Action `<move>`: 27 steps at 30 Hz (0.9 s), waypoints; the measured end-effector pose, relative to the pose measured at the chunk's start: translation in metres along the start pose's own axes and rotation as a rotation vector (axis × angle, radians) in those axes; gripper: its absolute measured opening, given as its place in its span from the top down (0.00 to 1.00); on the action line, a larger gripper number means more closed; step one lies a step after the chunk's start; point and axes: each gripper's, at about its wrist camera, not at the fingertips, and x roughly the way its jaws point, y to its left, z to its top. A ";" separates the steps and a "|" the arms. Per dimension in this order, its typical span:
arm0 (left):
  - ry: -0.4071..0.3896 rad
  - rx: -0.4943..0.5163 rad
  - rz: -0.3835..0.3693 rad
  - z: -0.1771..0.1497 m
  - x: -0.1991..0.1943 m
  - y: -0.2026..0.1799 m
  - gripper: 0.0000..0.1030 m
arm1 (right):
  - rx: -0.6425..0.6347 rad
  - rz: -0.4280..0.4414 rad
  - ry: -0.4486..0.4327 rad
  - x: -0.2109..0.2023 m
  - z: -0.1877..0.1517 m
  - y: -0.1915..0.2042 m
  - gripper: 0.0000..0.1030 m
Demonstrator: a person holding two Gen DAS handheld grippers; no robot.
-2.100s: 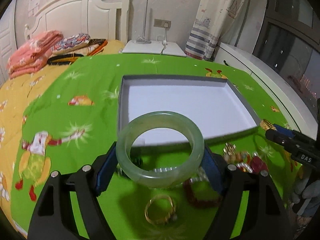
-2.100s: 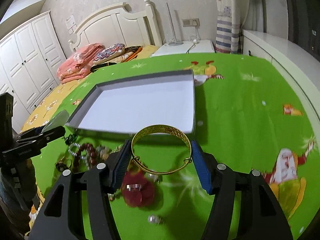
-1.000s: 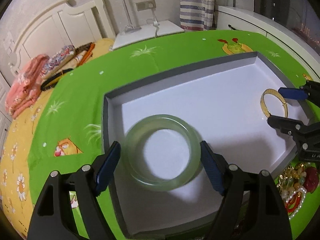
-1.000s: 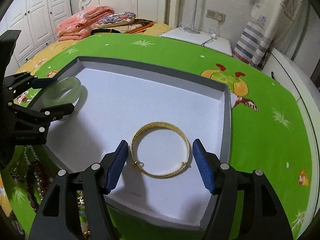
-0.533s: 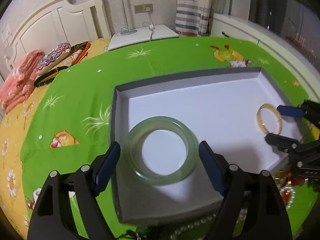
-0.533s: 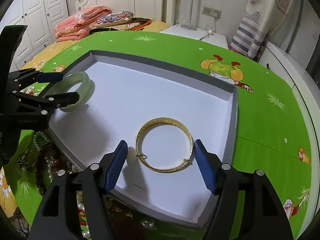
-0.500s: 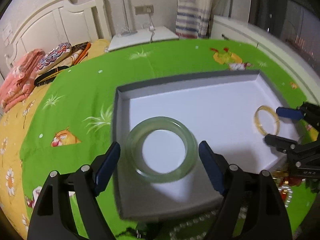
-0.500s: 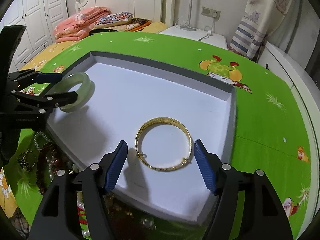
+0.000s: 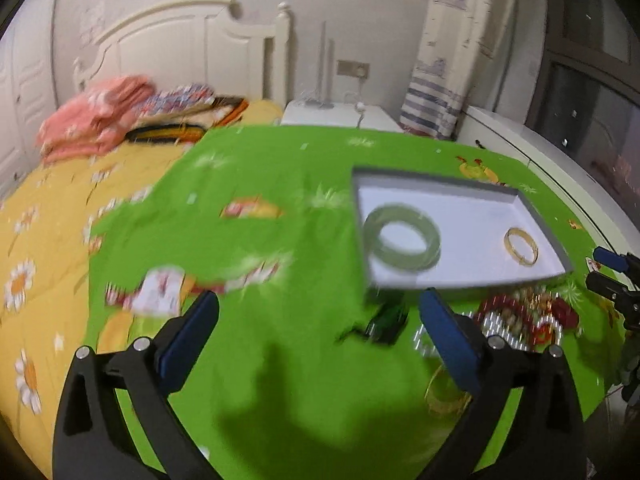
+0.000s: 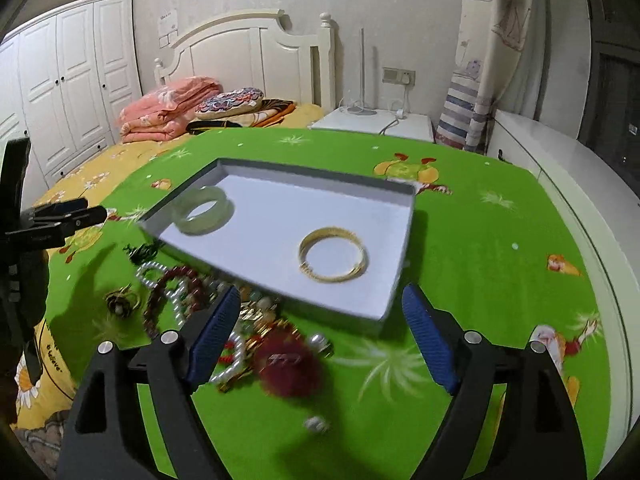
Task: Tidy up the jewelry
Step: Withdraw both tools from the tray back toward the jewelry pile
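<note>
A shallow grey tray (image 9: 436,182) (image 10: 394,288) with a white floor lies on the green bedspread. A pale green jade bangle (image 9: 402,238) (image 10: 204,210) lies in its left part and a gold bangle (image 9: 521,246) (image 10: 333,255) in its right part. My left gripper (image 9: 318,320) is open and empty, pulled back to the left of the tray. My right gripper (image 10: 320,312) is open and empty, just in front of the tray's near edge. A heap of loose jewelry (image 9: 524,318) (image 10: 224,304) with pearls, red beads and gold pieces lies in front of the tray.
A gold ring-shaped bangle (image 9: 446,400) and a dark green piece (image 9: 386,320) lie on the bedspread near the left gripper. Folded pink blankets (image 10: 168,100) and pillows sit by the headboard. A white nightstand (image 10: 376,122) stands behind the bed.
Both grippers have let go of their bangles, which now lie in the tray. Both grippers have pulled back out of the tray, the left one swinging left; its view is blurred.
</note>
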 end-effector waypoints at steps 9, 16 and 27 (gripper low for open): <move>0.103 -0.016 -0.027 -0.061 -0.015 -0.009 0.06 | -0.005 0.108 -0.001 0.012 0.002 0.042 0.24; 0.111 -0.050 0.018 -0.077 -0.017 0.008 0.06 | -0.101 0.122 -0.039 0.022 0.028 0.086 0.19; -0.002 -0.061 0.047 -0.080 -0.048 0.031 0.06 | -0.069 0.127 -0.039 0.033 0.044 0.098 0.19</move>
